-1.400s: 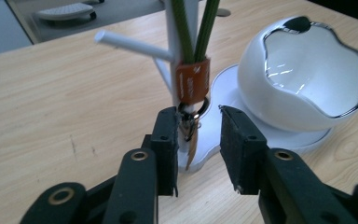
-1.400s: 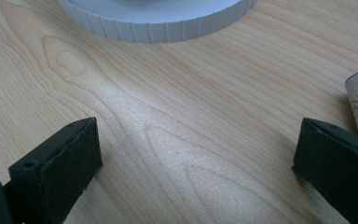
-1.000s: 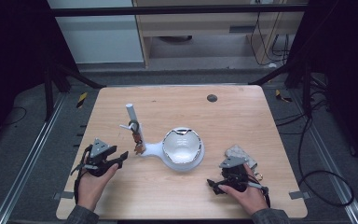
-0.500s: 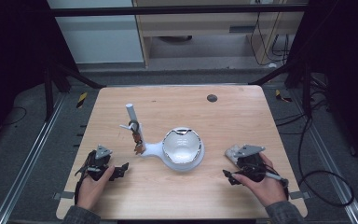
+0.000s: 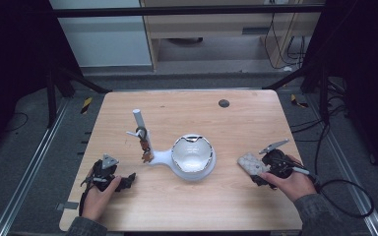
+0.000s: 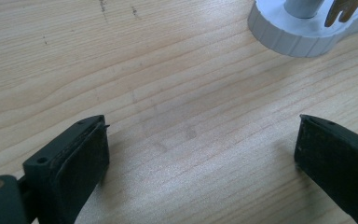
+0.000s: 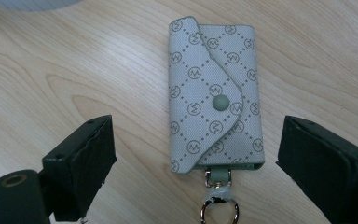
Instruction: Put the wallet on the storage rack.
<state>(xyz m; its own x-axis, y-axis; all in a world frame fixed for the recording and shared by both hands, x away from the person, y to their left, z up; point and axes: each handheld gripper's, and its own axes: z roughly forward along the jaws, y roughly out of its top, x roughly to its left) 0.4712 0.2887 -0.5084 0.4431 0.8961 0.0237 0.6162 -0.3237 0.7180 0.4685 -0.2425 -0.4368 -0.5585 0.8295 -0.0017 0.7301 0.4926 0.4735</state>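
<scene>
Left gripper (image 5: 123, 181) rests low at the near-left of the table (image 5: 236, 123), held in the left hand (image 5: 98, 194). Its fingers (image 6: 81, 158) stand wide apart and have just been opening; between them lies only bare wood, nothing held or touched. In the left gripper view the ribbed white base of the stand (image 6: 303, 35) sits ahead and to the right of the fingers, well clear of them.

Right gripper (image 5: 256, 172) is at the near-right of the table, in the right hand (image 5: 290, 182). Its fingers (image 7: 84, 163) are open, spread wider than the key case (image 7: 214, 93), and have just opened a little further. The key case lies flat on the table between and ahead of them, flap snapped shut, metal ring (image 7: 219, 210) pointing back toward the gripper. Neither finger touches it; a clear gap of wood shows on each side. In the high view the key case (image 5: 251, 163) lies just beside the right gripper, to the right of the stand's round dish (image 5: 193, 155).

Stand (image 5: 147, 147): white upright post with a hook, and a small brown item hanging from it, near the table's middle. It cannot be made out what that item is.
</scene>
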